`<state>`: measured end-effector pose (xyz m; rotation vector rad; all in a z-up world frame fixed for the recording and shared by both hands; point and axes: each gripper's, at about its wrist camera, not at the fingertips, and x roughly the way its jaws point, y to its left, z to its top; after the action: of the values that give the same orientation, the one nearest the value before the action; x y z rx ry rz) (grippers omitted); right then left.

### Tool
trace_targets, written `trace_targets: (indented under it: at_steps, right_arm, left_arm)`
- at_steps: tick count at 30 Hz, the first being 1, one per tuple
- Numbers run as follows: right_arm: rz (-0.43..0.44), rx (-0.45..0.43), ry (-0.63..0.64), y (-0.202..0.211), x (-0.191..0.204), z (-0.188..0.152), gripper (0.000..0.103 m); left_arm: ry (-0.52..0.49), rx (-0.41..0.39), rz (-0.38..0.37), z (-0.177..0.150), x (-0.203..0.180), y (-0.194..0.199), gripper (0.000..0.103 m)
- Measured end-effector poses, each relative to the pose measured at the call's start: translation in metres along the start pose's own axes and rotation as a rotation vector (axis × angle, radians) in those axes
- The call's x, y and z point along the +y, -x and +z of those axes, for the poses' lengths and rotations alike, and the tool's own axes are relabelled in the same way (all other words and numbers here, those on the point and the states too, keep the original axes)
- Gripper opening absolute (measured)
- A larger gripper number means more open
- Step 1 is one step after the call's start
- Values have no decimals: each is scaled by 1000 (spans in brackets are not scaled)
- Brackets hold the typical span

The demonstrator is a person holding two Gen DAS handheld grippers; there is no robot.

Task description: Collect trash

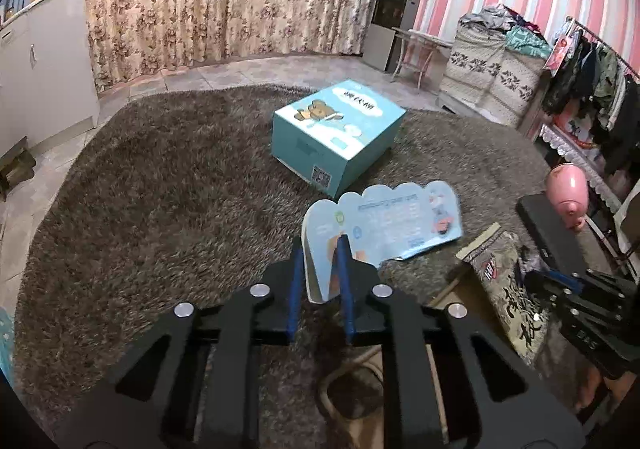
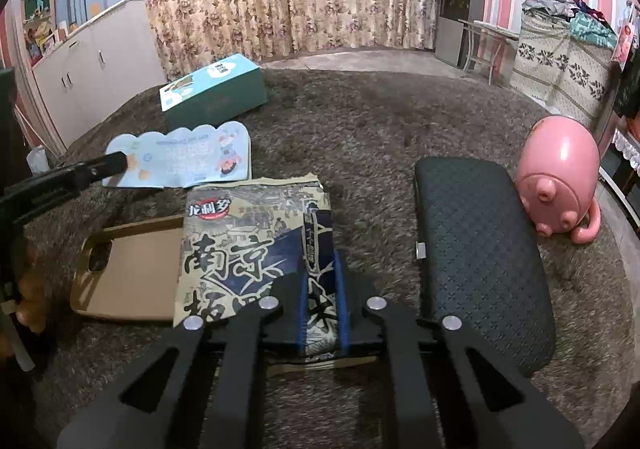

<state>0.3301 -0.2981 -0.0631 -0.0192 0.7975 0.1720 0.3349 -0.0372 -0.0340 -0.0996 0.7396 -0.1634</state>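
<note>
A pale blue leaflet (image 1: 400,225) with a scalloped edge lies on the brown shag rug, its near corner curled up. My left gripper (image 1: 320,249) is shut on that raised corner, with blue pads on both sides. In the right wrist view the leaflet (image 2: 188,161) shows at the left, with the left gripper (image 2: 118,163) at its edge. A printed snack bag (image 2: 248,249) with large dark characters lies flat below it. My right gripper (image 2: 322,265) is shut on the bag's near right part. In the left wrist view, the bag (image 1: 500,289) and right gripper (image 1: 538,281) sit at the right edge.
A teal box (image 1: 336,133) stands on the rug beyond the leaflet. A brown cardboard tray (image 2: 132,273) lies left of the bag and partly under it. A black quilted cushion (image 2: 480,241) and a pink piggy bank (image 2: 560,177) sit to the right. White cabinets (image 2: 92,65) line the left wall.
</note>
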Motion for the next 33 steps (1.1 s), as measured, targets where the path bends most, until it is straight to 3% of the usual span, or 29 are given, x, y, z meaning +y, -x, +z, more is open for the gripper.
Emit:
trace_targets:
  at_steps: [9,18,26,33]
  right_arm:
    - [11,-80,-25,33,12,10,8]
    - [75,-113,30,52,71,16,8]
    - [144,-119,111,59,139,19,8]
    - [167,-114,153,66,175,11,8]
  left_arm:
    - [52,-96,58,-8,25,74,5]
    - [86,-188,141,-26,64,163,4]
    - [136,-213,206,-46,110,215,0]
    - [213,-179,231,-68,153,224,0]
